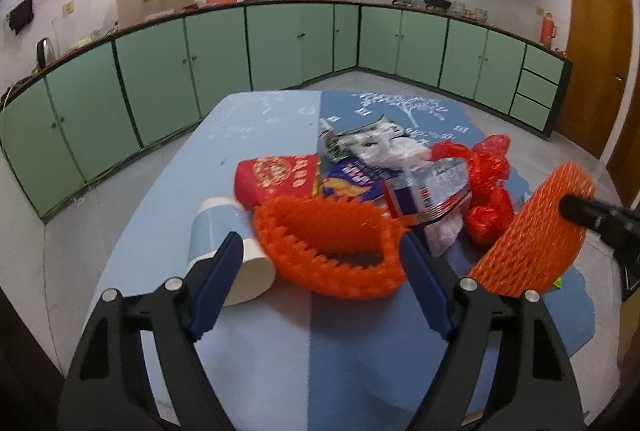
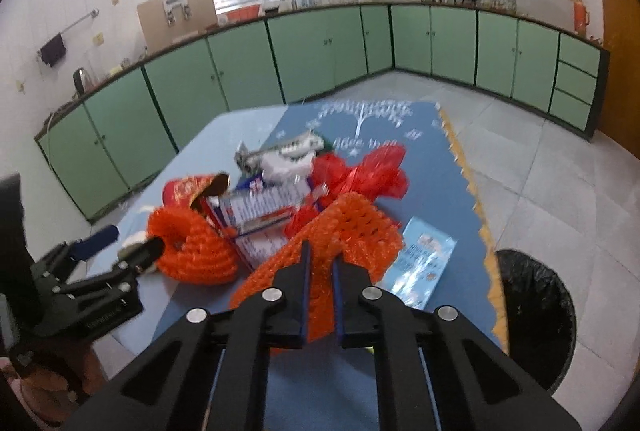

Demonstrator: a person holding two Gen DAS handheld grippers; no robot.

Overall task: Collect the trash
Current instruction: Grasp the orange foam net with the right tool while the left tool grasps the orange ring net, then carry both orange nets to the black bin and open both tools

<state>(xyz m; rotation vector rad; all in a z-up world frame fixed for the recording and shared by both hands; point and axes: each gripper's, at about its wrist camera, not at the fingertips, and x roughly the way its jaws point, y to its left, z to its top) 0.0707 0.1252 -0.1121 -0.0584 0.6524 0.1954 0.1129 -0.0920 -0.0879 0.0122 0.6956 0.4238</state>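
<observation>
A pile of trash lies on the blue table (image 1: 280,343). My left gripper (image 1: 320,251) is open, its fingers on either side of an orange foam net (image 1: 332,247) that lies on the table. A white and blue paper cup (image 1: 224,247) lies on its side just left of it. My right gripper (image 2: 320,263) is shut on a second orange foam net (image 2: 348,227), also seen in the left wrist view (image 1: 532,231), lifted off the table. Behind are a red snack bag (image 1: 276,177), a blue wrapper (image 1: 352,183), a foil packet (image 1: 428,191) and a red plastic bag (image 1: 488,183).
A bin lined with a black bag (image 2: 536,315) stands on the floor right of the table. A light blue packet (image 2: 424,259) lies near the table's right edge. Green kitchen cabinets (image 1: 280,43) line the far walls. A wooden door (image 1: 596,51) is at right.
</observation>
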